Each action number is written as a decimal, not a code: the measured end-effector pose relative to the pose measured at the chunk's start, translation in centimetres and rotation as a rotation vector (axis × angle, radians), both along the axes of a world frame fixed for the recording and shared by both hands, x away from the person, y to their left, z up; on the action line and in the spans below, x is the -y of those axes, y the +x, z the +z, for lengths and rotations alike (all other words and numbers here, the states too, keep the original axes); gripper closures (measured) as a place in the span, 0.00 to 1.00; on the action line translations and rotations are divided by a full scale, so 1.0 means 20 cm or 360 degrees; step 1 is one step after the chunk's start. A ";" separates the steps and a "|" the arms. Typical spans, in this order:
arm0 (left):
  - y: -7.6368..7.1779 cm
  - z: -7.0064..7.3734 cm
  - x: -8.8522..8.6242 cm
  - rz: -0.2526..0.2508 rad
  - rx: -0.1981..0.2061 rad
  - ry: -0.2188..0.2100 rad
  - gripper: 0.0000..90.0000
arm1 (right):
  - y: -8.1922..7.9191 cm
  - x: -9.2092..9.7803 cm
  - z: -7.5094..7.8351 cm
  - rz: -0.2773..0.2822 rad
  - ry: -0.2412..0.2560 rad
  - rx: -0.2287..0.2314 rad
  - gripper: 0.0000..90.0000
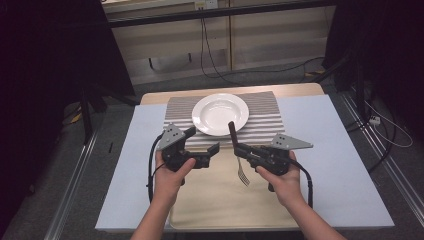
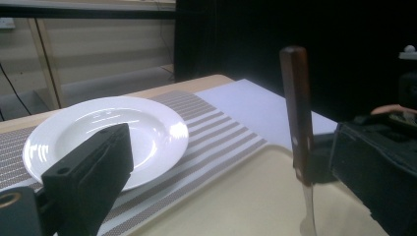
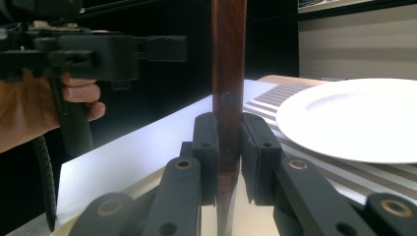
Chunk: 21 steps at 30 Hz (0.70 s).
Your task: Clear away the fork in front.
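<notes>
Dark curtains and a pale wall with trailing cables stand behind a small table (image 1: 350, 190) covered in light blue, on which a striped placemat (image 1: 265, 120) lies at the far end and a beige mat (image 1: 220, 200) at the near end. A white plate (image 1: 220, 113) is set on the striped placemat, empty. A fork (image 1: 237, 150) with a dark wooden handle is held upright above the beige mat, tines downward, just in front of the plate. It is clamped at the lower part of its handle by the right gripper (image 3: 228, 147), whose pads are pressed against both sides of the wood, presumably so that it can be carried without tilting and laid down beside the plate. The left gripper (image 1: 205, 145) is held near it, on the plate's near left, with its jaws apart and nothing between them, apparently kept ready to assist.
</notes>
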<state>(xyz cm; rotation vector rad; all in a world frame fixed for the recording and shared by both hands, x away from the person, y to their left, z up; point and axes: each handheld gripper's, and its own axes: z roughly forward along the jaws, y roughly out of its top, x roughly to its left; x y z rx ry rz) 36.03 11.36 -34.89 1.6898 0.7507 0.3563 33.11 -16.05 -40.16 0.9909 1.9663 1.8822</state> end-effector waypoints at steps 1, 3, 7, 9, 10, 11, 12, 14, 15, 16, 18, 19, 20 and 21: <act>0.00 0.00 0.01 0.0001 -0.0002 0.0000 0.04 | 0.00 -0.01 0.00 0.0007 0.0000 0.0003 0.87; 0.01 0.00 0.03 -0.0012 -0.0014 -0.0016 0.05 | 0.00 -0.02 0.00 0.0003 -0.0006 0.0010 0.87; 0.01 -0.01 0.08 -0.0050 -0.0043 -0.0083 0.15 | -0.01 -0.04 0.00 0.0011 -0.0015 0.0019 0.87; 0.01 -0.02 0.10 -0.0058 -0.0034 -0.0092 0.21 | -0.01 -0.06 0.00 0.0007 -0.0026 0.0029 0.87; 0.00 -0.02 0.12 -0.0069 -0.0033 -0.0102 0.28 | -0.01 -0.06 0.00 0.0011 -0.0029 0.0024 0.87; 0.00 -0.02 0.13 -0.0095 -0.0039 -0.0116 0.34 | -0.02 -0.07 0.00 0.0006 -0.0034 0.0025 0.87; 0.00 -0.03 0.14 -0.0097 -0.0046 -0.0115 0.38 | -0.01 -0.07 0.00 0.0004 -0.0039 0.0035 0.87; 0.00 -0.03 0.16 -0.0103 -0.0059 -0.0131 0.50 | -0.02 -0.08 0.00 0.0006 -0.0039 0.0038 0.87; -0.01 -0.03 0.16 -0.0105 -0.0065 -0.0149 0.58 | -0.02 -0.08 0.00 -0.0001 -0.0045 0.0046 0.87; 0.00 -0.04 0.17 -0.0120 -0.0082 -0.0178 0.64 | -0.02 -0.08 0.00 -0.0006 -0.0042 0.0054 0.87; 0.00 -0.04 0.18 -0.0152 -0.0107 -0.0194 0.67 | -0.02 -0.08 0.00 -0.0006 -0.0045 0.0060 0.87; 0.00 -0.05 0.18 -0.0158 -0.0109 -0.0196 0.73 | -0.03 -0.08 0.00 -0.0005 -0.0048 0.0072 0.87; 0.00 -0.05 0.18 -0.0182 -0.0121 -0.0216 0.79 | -0.03 -0.09 0.01 0.0006 -0.0046 0.0071 0.87; 0.00 -0.05 0.18 -0.0202 -0.0121 -0.0233 0.83 | -0.03 -0.09 0.01 0.0003 -0.0050 0.0077 0.86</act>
